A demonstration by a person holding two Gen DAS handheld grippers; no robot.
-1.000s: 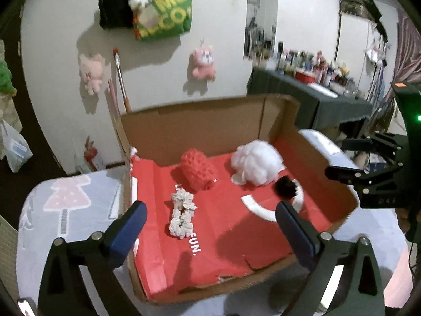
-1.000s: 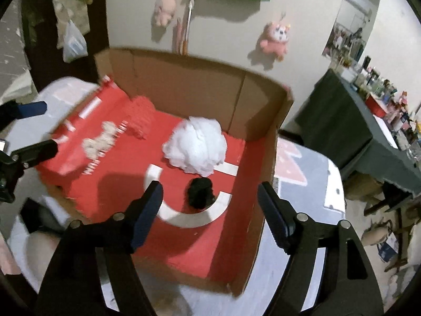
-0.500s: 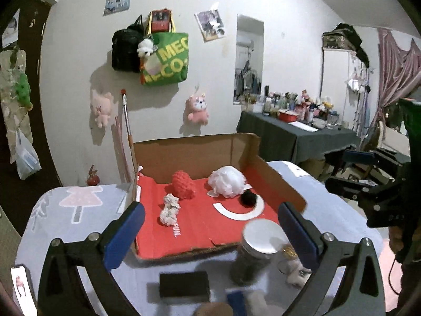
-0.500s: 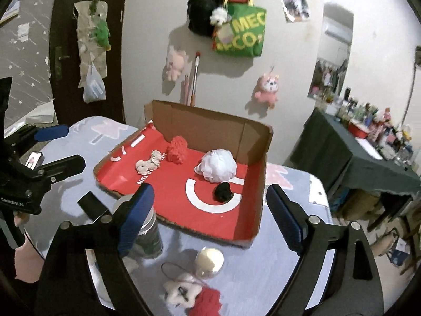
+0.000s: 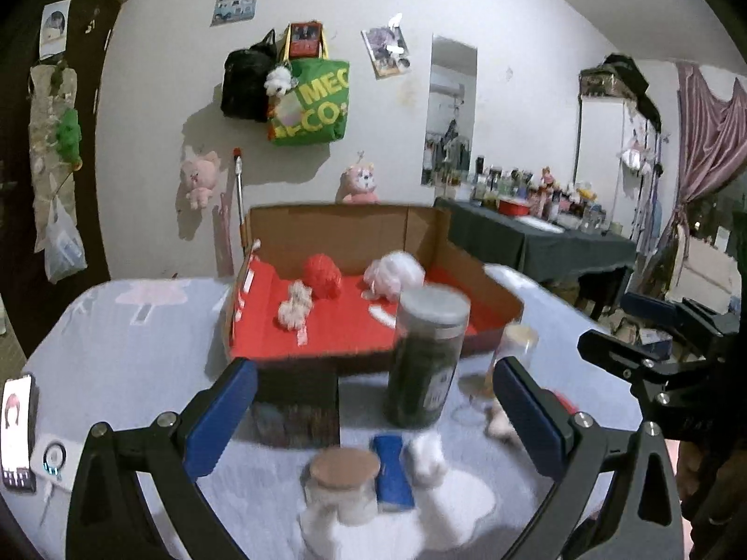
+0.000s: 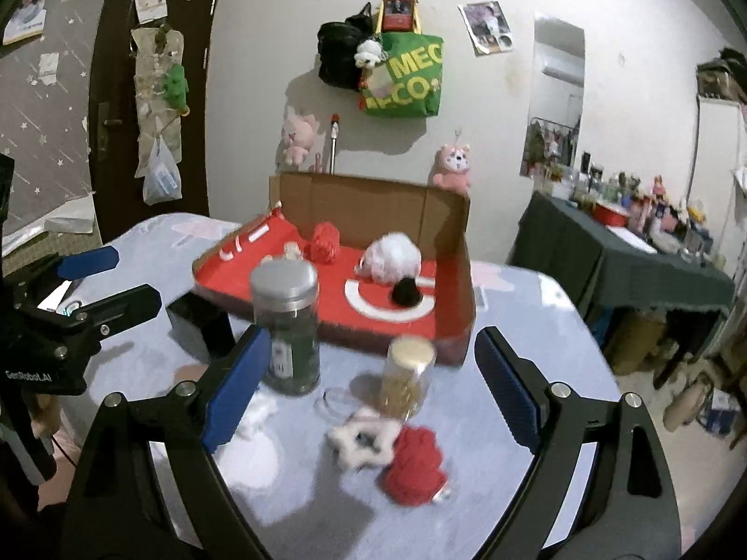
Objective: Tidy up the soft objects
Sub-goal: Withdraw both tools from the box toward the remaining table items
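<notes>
On the counter (image 6: 537,308), which wears a pale blue-grey cloth, stands a cardboard box (image 6: 373,196) with a red floor, at the far side. Inside the box lie four soft things: a white pompom (image 6: 394,254) toward the right, a red knitted ball (image 6: 324,240) near the back wall, a small cream fluffy piece (image 5: 294,305) left of the red ball, and a little black pompom (image 6: 406,291) just in front of the white one.

Near the front of the box stands a tall dark jar (image 6: 287,326) with a silver lid, and to its right a smaller jar (image 6: 406,375) with yellowish content. Closer to the cameras, still on the cloth, lie a white star-shaped fluffy ring (image 6: 362,438) and a red soft piece (image 6: 415,464), which touch each other. In the left wrist view a short jar with a cork lid (image 5: 343,485), a blue flat object (image 5: 392,471) and a small white puff (image 5: 427,457) are at the near edge; they are blurred. A phone (image 5: 16,434) lies at the far left.

Both tools are released. The left tool (image 5: 373,420) has its blue fingers wide apart with nothing between them. The right tool (image 6: 373,392) is also spread wide and holds nothing.
</notes>
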